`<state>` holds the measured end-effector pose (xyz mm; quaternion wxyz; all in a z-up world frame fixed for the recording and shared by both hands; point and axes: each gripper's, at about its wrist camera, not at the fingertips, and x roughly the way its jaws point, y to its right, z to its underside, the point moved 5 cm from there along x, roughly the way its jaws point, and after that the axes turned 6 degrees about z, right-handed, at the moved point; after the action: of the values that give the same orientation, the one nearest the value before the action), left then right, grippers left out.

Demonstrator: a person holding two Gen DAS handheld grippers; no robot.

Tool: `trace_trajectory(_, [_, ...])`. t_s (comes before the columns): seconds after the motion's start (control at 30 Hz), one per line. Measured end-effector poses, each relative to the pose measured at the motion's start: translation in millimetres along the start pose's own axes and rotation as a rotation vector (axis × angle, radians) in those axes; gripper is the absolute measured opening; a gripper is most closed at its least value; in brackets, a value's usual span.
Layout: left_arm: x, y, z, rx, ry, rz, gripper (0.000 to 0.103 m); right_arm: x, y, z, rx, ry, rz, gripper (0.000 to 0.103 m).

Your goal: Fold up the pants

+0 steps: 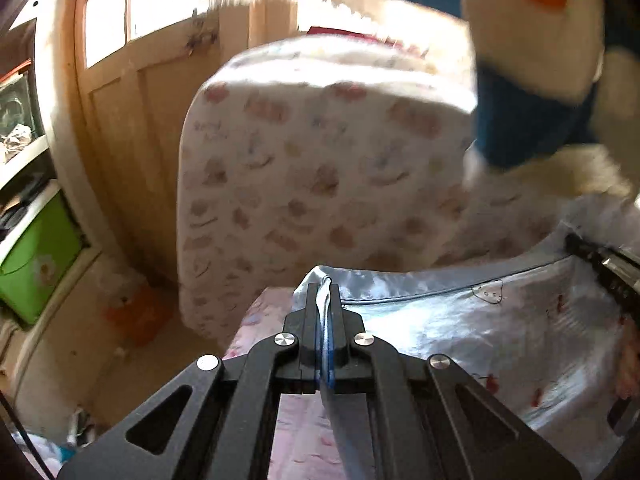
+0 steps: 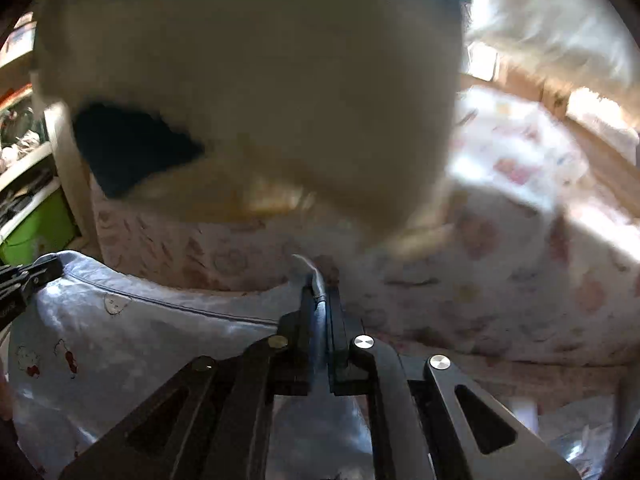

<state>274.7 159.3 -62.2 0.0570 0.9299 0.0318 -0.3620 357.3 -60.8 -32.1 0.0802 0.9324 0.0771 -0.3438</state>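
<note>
The pants (image 1: 480, 332) are light blue, shiny, with small printed figures and a piped seam. They hang stretched between my two grippers, lifted off the surface. My left gripper (image 1: 324, 288) is shut on one top corner of the pants. My right gripper (image 2: 320, 288) is shut on the other corner of the pants (image 2: 120, 344). The right gripper shows at the right edge of the left wrist view (image 1: 608, 276). The left gripper shows at the left edge of the right wrist view (image 2: 24, 280).
A patterned white mattress (image 1: 320, 168) stands upright just ahead. A big white and blue plush toy (image 2: 248, 92) leans over it. A pink patterned surface (image 1: 256, 320) lies below. A shelf with a green bin (image 1: 32, 252) stands left, by a wooden door (image 1: 132, 92).
</note>
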Motion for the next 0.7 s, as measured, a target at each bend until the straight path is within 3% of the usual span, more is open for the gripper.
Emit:
trace_trajectory(0.03, [7.0,-2.8,4.3,0.000,-0.022,-0.015,0.004,6.2,-1.9,1.8,0.009,-0.013,-0.002,0.004])
trace_trajectory(0.1, [12.9,-7.3,10.2,-0.008,-0.041,-0.033,0.010,15.5,-4.4,7.5,0.028,-0.060,-0.023,0.018])
trace_trajectory(0.17, [13.2,-10.2,9.6,-0.001,-0.046,-0.061,0.031,14.8,-1.4,9.4,0.044,-0.066,-0.014,0.049])
trace_trajectory(0.2, [9.7,-11.0,7.9,0.001,-0.033,-0.066,0.045,8.9,0.3,9.9,0.051,-0.047,-0.007,0.054])
trace_trajectory(0.23, [4.0,-12.0,6.2,0.002,-0.015,-0.070,0.049,0.7,4.2,9.8,0.059,-0.020,0.003,0.060])
trace_trajectory(0.47, [-67.5,10.5,30.4,0.061,0.031,0.003,0.051,-78.7,32.0,33.6,0.058,0.011,-0.068,0.062])
trace_trajectory(0.7, [-171.6,51.7,96.2,0.094,0.192,0.118,0.051,-200.3,93.4,100.7,0.172,0.124,-0.061,0.062])
